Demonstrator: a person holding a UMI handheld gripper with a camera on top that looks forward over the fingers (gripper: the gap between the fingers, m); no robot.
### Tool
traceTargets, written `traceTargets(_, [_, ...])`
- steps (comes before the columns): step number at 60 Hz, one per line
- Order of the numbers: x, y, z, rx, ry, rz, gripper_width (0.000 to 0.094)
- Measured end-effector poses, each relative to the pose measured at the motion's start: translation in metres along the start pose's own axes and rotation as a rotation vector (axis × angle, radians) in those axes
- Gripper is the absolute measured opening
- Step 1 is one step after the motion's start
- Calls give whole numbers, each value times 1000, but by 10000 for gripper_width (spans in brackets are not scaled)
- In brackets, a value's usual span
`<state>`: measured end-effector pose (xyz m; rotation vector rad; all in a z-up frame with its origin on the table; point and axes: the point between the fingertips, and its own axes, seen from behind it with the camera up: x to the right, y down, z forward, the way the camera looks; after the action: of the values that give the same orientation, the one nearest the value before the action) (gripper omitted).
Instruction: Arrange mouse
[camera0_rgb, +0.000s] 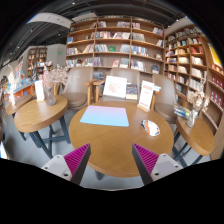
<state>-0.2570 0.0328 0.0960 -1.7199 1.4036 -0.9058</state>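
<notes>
A small light-coloured mouse lies on the round wooden table, to the right of a pale blue mouse mat. My gripper is well short of both, above the near part of the table. Its two fingers with magenta pads stand wide apart and nothing is between them.
Upright cards or books stand at the table's far edge. A second round table with a vase of flowers is to the left, another table to the right. Bookshelves line the back wall.
</notes>
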Motion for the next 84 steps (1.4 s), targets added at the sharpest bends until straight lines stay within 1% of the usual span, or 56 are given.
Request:
traceTargets(8, [13,0,7,-3,39,-8,857])
traceTargets(16, [22,0,13,-8,52,0,856])
traceTargets(34, [89,6,37,-38,149,53,857])
traceTargets(53, [158,22,92,-118,232,114,854])
traceTargets(60, [176,28,117,-148,240,135,856])
traceTargets(84, [218,20,202,-185,259,147,850])
